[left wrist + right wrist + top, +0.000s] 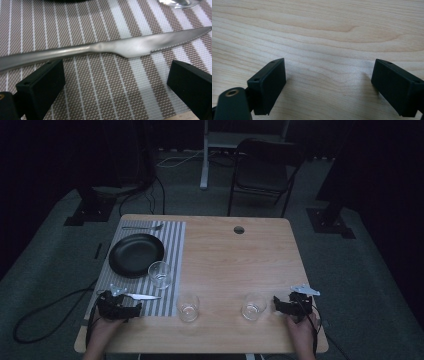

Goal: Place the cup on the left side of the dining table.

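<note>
The left gripper (116, 85) is spread wide and holds nothing; the knife (105, 48) lies on the striped placemat (105, 95) just beyond its jaws. The right gripper (328, 85) gapes empty over the desk (317, 30).

High view overlooks the table (230, 260); gripper views hover close above it.

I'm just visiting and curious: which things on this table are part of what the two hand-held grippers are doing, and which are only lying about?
In the job:
- knife on the striped placemat, just ahead of the open left gripper
- glass beside the open right gripper

Probably lying about:
- black plate
- fork
- glass on the placemat
- middle glass
- folding chair
</note>
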Demonstrator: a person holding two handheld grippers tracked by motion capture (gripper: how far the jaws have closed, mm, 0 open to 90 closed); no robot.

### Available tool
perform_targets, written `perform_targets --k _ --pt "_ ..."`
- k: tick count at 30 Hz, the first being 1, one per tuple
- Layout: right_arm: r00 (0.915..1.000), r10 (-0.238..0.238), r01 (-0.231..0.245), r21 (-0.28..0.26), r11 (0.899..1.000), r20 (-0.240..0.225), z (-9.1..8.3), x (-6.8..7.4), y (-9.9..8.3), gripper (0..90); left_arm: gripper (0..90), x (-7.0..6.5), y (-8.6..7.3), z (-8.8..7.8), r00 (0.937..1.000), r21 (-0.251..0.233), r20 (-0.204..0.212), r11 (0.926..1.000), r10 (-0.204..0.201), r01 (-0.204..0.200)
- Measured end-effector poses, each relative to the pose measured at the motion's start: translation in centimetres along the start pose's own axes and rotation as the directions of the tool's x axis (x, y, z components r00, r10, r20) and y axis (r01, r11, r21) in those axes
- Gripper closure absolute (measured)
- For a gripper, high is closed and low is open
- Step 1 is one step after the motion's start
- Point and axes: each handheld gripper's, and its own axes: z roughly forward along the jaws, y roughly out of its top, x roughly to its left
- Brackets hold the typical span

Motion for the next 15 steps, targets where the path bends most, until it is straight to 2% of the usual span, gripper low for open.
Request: perform_targets --k 5,11,12,15 --pt "1.0 0.0 0.0 0.0 1.0 0.0 0.0 0.0 0.0 11.9 2.1 0.5 -0.9 -0.3 0.9995 -0.032 0.0 0.999 -0.031 0.031" --pt "1.0 0.0 0.0 0.0 1.0 0.0 0.0 0.0 0.0 11.9 2.1 0.7 -1.4 -0.5 0.9996 -0.054 -0.001 0.9981 -0.029 0.029" --pt "1.0 0.0 0.0 0.0 1.0 0.0 0.0 0.0 0.0 11.9 2.1 0.7 -1.8 -0.5 0.9993 -0.081 -0.006 0.996 -0.036 0.035" --pt "1.0 0.0 0.0 0.0 1.0 0.0 0.0 0.0 0.0 11.9 2.1 0.7 -2.1 -0.6 0.9985 -0.092 -0.016 0.9944 -0.052 0.051"
